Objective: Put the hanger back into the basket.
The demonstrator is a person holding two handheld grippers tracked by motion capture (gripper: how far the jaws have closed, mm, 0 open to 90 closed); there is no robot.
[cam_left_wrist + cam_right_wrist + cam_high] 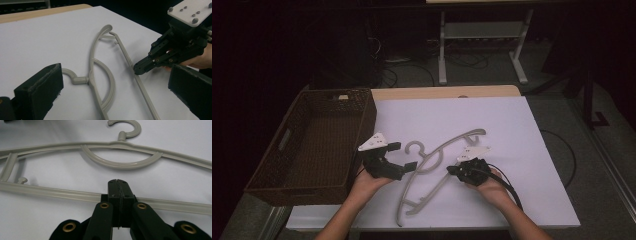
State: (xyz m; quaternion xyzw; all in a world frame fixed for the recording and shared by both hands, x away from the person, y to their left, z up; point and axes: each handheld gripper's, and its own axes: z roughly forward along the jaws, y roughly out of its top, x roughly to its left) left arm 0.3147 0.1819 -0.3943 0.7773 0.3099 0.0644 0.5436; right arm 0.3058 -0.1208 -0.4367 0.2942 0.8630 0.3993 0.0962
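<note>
- A grey plastic hanger (439, 167) is seen lying flat on the white sheet (512, 150) that covers the worktop, between the two hands, its hook (414, 148) turned toward the wicker basket (312, 145).
- The right hand-held gripper (453, 171) is seen with its jaws pressed together, no gap left between the pads; their tips are set against the hanger's straight lower bar (62, 192), and nothing is clamped between them.
- The left hand-held gripper (403, 156) is held with its jaws spread wide, just beside the hook, with nothing between them.
- The basket is placed at the worktop's left edge, near the left hand (367, 182).
- A black cable (507, 185) is trailed from the right hand-held gripper across the sheet.
</note>
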